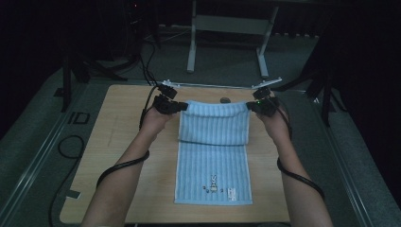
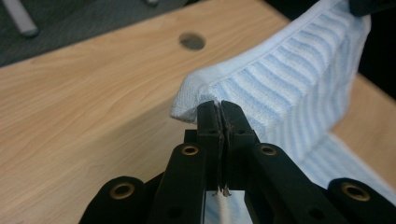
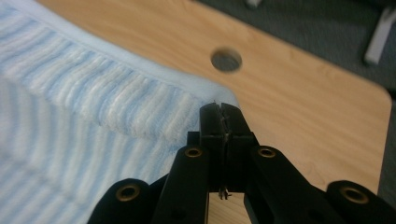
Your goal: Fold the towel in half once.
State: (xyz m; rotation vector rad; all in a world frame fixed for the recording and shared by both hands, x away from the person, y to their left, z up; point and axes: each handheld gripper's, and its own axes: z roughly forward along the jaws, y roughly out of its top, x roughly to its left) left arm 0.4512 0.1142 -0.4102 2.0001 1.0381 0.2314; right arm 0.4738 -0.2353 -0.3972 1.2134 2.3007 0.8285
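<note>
Towel: a light-blue, white-striped terry towel lies lengthwise on the table, its far end lifted off the surface and hanging as a short flap between the two grippers.
Left gripper: the black two-jaw left gripper has its jaws pressed together on the towel's far left corner.
Right gripper: the black two-jaw right gripper is clamped the same way on the far right corner.
High view: shows the whole towel, with a small embroidered figure and a white label near the near hem, and both forearms with black cables trailing from the grippers.
Left gripper view: shows the white hem pinched at the jaw tips, a thin edge of cloth running down between the jaws, and the other gripper's dark tip at the far corner.
Right gripper view: shows the ribbed pile close up, blurred at the left.
Surface: a pale wooden tabletop with rounded corners and a round hole just behind the towel.
Room: grey carpeted floor, a light metal frame beyond the table, dark surroundings.
Hard to make out: the embroidery's detail and the label's print are too small to read; the room's edges are lost in shadow.
</note>
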